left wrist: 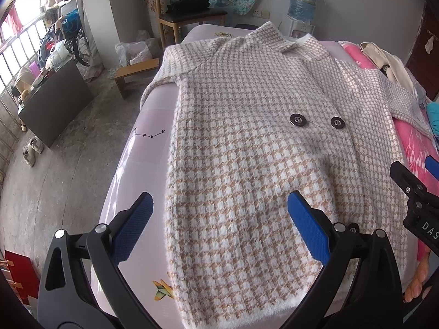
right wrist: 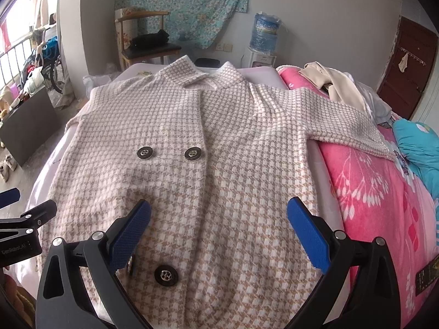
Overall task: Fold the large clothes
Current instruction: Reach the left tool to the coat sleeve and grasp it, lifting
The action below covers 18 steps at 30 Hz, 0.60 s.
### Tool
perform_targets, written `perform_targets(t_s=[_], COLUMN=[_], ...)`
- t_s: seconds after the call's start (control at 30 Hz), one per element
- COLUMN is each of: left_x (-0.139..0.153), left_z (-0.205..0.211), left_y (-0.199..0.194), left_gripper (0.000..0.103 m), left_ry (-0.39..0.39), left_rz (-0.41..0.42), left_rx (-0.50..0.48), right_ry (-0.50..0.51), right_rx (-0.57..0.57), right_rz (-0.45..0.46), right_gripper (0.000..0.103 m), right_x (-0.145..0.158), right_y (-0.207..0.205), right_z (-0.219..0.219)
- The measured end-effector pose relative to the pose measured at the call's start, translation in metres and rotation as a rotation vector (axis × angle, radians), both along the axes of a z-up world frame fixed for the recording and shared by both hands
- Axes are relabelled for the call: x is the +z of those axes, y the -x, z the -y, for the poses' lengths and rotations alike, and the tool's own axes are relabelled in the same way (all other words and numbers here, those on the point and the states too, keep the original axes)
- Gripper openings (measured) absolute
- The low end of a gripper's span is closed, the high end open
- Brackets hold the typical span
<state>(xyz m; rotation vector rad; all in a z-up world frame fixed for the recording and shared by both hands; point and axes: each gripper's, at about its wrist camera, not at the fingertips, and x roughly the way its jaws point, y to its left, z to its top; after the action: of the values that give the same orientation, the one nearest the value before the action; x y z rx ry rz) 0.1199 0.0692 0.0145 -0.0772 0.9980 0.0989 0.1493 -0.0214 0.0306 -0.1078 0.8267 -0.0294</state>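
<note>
A large beige-and-white houndstooth coat [left wrist: 247, 142] lies flat, front up, on a bed with a pale pink sheet [left wrist: 153, 137]; it also shows in the right wrist view [right wrist: 219, 142]. Its collar points away from me, dark buttons [right wrist: 166, 275] down the front. Its right sleeve [right wrist: 351, 120] stretches out over a pink floral quilt [right wrist: 370, 192]. My left gripper [left wrist: 219, 219] is open and empty above the coat's lower left part. My right gripper [right wrist: 219, 222] is open and empty above the lower middle of the coat. Each gripper shows at the other view's edge.
A wooden chair [left wrist: 189, 13] with dark clothing stands beyond the bed's head. A water dispenser [right wrist: 264, 44] stands by the wall. Beige clothes [right wrist: 337, 82] and a teal cloth [right wrist: 417, 142] lie on the quilt. A low bench [left wrist: 137, 74], black cabinet [left wrist: 55, 101] and shoes are on the floor left.
</note>
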Motion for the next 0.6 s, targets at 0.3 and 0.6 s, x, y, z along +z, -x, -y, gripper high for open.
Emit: perform_targets(t_s=[0.3, 0.6], left_x=[-0.006, -0.003], left_z=[-0.018, -0.058], left_y=[-0.030, -0.045], left_gripper=[0.095, 0.095], left_ry=[0.007, 0.174], left_rz=[0.084, 0.174], left_rx=[-0.033, -0.049], right_ry=[-0.049, -0.109], right_rx=[0.158, 0.261], right_rz=[0.021, -0.065], right_gripper=[0.097, 0.097], right_x=[-0.007, -0.035], right_y=[-0.036, -0.071], right_z=[-0.031, -0.059])
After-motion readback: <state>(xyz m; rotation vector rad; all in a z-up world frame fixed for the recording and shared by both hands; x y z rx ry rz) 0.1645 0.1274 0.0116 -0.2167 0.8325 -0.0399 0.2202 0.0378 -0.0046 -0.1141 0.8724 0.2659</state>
